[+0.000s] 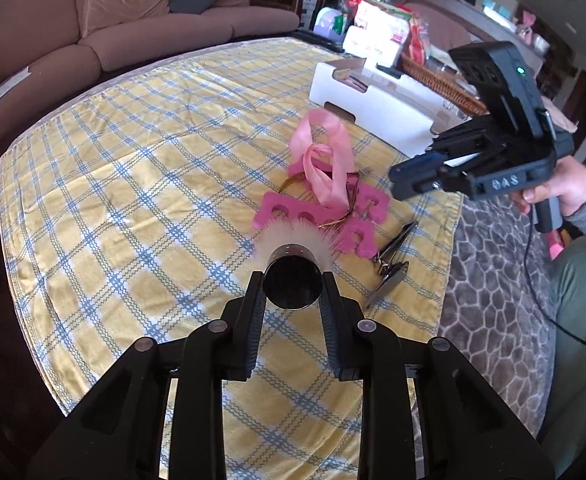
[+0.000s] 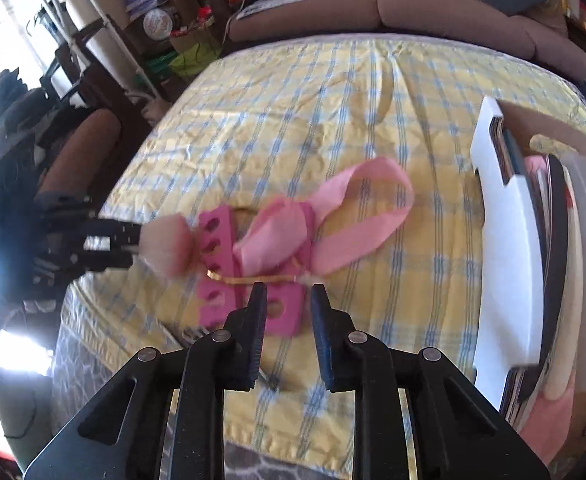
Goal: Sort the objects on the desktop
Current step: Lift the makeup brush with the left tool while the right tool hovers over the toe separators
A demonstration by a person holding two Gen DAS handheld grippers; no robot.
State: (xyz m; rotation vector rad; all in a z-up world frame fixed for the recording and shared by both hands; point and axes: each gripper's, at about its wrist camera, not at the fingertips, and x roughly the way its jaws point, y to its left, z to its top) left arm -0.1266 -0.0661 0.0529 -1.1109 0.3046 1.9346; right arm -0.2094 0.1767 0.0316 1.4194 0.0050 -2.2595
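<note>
So the left gripper [image 1: 291, 280] is clamped on a stubby makeup brush with a shiny black cylinder handle and a fluffy white bristle head [image 1: 291, 276], pads pressing the handle from both sides, brush held up off the yellow-and-blue checked tablecloth [image 1: 133, 200]. That's the right spot to grab it imo: the handle's stiff and probably slick, the bristles are soft and would just squash. It looks light, so slipping is the main worry.

The right gripper [image 2: 285, 312] has nothing in it, jaws narrowed with a gap between them, hovering over the pile.

The pile itself: two hot-pink foam toe separators [image 1: 293, 210], a loose pink satin ribbon [image 1: 325, 152] draped over them, and a thin gold bit I can't identify. All floppy, featherweight stuff. A metal nail clipper [image 1: 393, 264] lies just beside them.

Further out, a white open cardboard box [image 1: 373, 96] with things already in it sits at the cloth's edge, probably where the brush goes.
</note>
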